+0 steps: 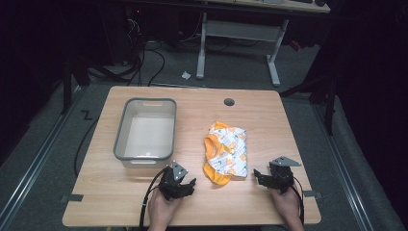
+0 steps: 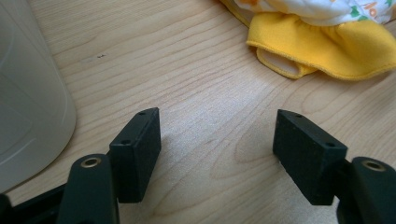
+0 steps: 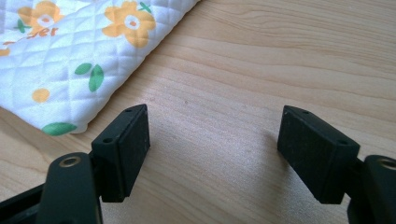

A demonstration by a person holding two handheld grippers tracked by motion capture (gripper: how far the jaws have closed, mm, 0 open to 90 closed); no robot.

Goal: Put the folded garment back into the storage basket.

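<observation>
A small garment point(image 1: 226, 152) of white quilted cloth with orange flowers and yellow trim lies crumpled on the wooden table point(image 1: 269, 115), right of centre. My left gripper point(image 1: 186, 185) rests near the front edge, just left of the garment, jaws open over bare wood. In the left gripper view point(image 2: 217, 140) the yellow hem point(image 2: 327, 51) lies ahead to the right, apart from the jaws. My right gripper point(image 1: 259, 175) sits to the garment's right, open and empty. In the right gripper view point(image 3: 215, 135) the quilted cloth point(image 3: 74, 51) lies ahead on the left, untouched.
An empty grey plastic bin point(image 1: 146, 130) stands on the left half of the table; its pale wall point(image 2: 28, 93) is close to the left gripper. A round cable hole point(image 1: 229, 102) sits near the far edge. Desk legs and cables are on the floor beyond.
</observation>
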